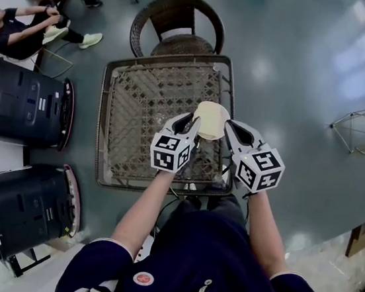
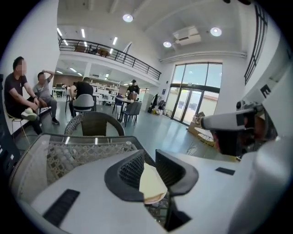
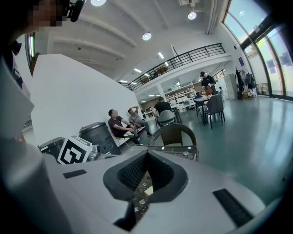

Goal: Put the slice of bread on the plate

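Currently observed: a person (image 1: 207, 259) is standing over a wicker-topped table (image 1: 111, 159) with both arms reaching forward.
Left gripper (image 2: 149, 167): its jaws are standing partly closed and are pinching the slice of bread (image 2: 152, 185) between the ribbed pads.
Slice of bread: it is being held in that grip above the table, its pale face showing between the two gripper tips.
Right gripper (image 3: 146, 160): its jaws are sitting closed together and are carrying nothing; it is hovering just beside the bread, on its right.
Wicker chair (image 1: 179, 21): it is standing at the table's far edge.
Surroundings: two black containers (image 1: 21, 104) are standing left of the table; seated people (image 1: 18, 27) are resting beyond them.
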Tool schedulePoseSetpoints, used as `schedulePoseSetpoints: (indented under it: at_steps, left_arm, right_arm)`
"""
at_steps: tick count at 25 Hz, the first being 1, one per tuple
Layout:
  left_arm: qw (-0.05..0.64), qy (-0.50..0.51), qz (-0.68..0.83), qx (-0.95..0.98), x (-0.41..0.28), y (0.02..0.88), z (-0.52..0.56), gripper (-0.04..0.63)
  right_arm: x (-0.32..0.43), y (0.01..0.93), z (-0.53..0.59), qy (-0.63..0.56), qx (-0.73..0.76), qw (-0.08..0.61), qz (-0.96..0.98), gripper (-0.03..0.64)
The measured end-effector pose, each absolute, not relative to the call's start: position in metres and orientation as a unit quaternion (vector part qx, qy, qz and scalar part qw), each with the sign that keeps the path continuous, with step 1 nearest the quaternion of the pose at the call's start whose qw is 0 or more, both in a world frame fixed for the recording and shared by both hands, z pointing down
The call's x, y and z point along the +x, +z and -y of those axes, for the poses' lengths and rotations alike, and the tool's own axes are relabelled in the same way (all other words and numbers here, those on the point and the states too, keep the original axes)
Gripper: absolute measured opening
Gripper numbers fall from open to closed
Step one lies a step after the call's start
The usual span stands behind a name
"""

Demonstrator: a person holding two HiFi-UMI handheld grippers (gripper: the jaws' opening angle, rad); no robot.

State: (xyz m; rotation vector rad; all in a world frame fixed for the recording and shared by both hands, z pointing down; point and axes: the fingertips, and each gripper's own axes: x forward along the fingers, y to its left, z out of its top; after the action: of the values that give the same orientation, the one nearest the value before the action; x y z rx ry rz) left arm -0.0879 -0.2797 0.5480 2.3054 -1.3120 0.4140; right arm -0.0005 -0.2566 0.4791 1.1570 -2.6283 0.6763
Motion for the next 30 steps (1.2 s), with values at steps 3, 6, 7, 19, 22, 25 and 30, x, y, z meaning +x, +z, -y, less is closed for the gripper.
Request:
schedulePoseSetpoints:
  at_steps: [3,6,7,19,22,25,30]
  left_arm:
    - [0.192,0.138,0.471,0.85,-0.082,0.519,0.276,0.038]
    - [0.163,0.127,0.463,0.862,-0.074,0.493,0.27,0.009]
    - [0.156,0.122,0.461,0.865,-0.072,0.485,0.269,0.008]
    - [0.114,0.055,0.431,0.894,-0.059,0.41,0.248,0.008]
    - [0.111,0.048,0.425,0.897,-0.058,0.404,0.244,0.008]
    - [0.111,0.044,0.421,0.899,-0.057,0.4,0.242,0.008]
    - [0.112,0.04,0.417,0.901,-0.055,0.397,0.24,0.008]
  right_arm:
    - [-0.001,0.468,0.257,0.218,0.387,0.086,0.892,0.006]
    - [0.001,0.458,0.258,0.211,0.386,0.077,0.895,0.006]
    - [0.001,0.455,0.258,0.208,0.386,0.074,0.896,0.006]
    - [-0.01,0.412,0.251,0.161,0.373,0.038,0.913,0.006]
    - [-0.011,0.406,0.249,0.153,0.375,0.031,0.914,0.006]
    - [-0.011,0.401,0.248,0.148,0.378,0.025,0.914,0.006]
    - [-0.01,0.396,0.246,0.144,0.38,0.023,0.913,0.006]
